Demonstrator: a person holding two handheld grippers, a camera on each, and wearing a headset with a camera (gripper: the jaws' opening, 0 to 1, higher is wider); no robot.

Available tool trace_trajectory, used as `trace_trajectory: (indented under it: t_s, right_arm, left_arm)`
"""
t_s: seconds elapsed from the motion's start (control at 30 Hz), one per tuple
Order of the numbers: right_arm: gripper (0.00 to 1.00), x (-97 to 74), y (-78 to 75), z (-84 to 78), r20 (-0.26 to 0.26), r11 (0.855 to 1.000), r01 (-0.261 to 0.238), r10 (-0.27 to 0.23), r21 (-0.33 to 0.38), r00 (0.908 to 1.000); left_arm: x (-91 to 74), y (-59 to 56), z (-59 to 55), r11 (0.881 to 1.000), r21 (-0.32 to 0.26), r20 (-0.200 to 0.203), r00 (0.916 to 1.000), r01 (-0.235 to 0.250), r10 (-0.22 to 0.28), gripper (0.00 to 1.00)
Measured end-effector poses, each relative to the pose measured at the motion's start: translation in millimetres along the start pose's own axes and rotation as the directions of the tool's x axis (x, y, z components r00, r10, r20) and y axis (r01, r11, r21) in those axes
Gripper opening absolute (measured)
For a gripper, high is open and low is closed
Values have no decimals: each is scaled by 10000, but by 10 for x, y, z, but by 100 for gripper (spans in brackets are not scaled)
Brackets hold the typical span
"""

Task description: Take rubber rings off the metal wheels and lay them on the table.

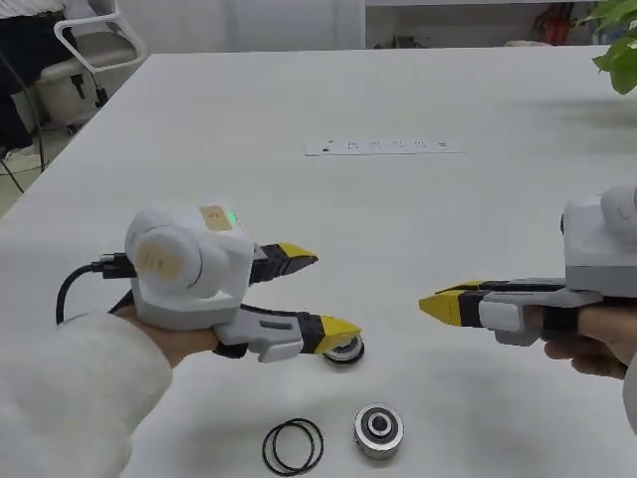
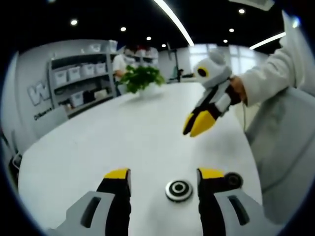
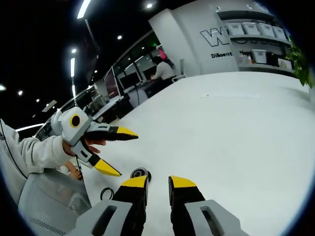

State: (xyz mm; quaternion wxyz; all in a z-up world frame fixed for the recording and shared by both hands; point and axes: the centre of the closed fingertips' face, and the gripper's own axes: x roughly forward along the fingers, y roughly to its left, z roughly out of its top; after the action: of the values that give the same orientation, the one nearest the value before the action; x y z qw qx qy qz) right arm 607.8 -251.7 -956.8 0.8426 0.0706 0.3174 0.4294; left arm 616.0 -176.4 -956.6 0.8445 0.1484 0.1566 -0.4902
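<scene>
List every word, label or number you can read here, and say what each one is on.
"W": big letter on the far wall; the rest cannot be made out.
"Diligent": smaller line under it; the words after it are blurred.
Stickers on the left gripper: too blurred to read.
Markings on the power strip: too small to read.

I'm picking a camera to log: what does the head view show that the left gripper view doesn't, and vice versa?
Head view adds the black rubber rings and a power strip. Left gripper view adds wall shelves with bins. Both share the open left claw, the right claw, one metal wheel, a second wheel and the plant.
</scene>
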Motion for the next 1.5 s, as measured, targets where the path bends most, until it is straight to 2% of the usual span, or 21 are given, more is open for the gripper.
trace_trajectory:
  t_s: [0.13,0.23,0.4,0.53,0.9,1.03,1.33,1.47,1.5]
  right_arm:
    - [14,14,7,-25,-104,10000,-44,44,-24,9999]
    - [14,19,14,-38,-156,10000,-76,76,-48,9999]
    - [13,35,29,-67,-299,9998,-131,127,-146,9995]
    - [13,35,37,-70,-326,9997,-156,150,-201,9994]
    - [13,46,46,-94,-431,9994,-191,179,-276,9989]
    - [13,63,67,-125,-561,9990,-246,226,-361,9982]
    - [11,153,166,-273,-1154,9940,-581,473,-922,9922]
    - [11,223,214,-384,-1528,9884,-803,603,-1288,9864]
    - [11,244,234,-442,-1762,9856,-937,683,-1404,9820]
  left_arm:
    - [46,-51,-132,9998,-113,-305,9994,151,-155,45]
    - [76,-102,-178,9994,-195,-396,9987,298,-306,40]
    - [115,-157,-310,9990,-94,-884,9951,438,-445,35]
    - [128,-184,-356,9985,-175,-1032,9932,521,-536,29]
    - [148,-250,-364,9959,-562,-997,9920,715,-768,18]
    - [151,-242,-373,9954,-683,-1026,9920,665,-734,18]
    - [167,-279,-374,9936,-856,-1066,9909,730,-820,16]
    - [176,-325,-366,9929,-809,-1088,9894,874,-960,14]
    - [182,-336,-361,9928,-786,-1096,9891,903,-986,14]
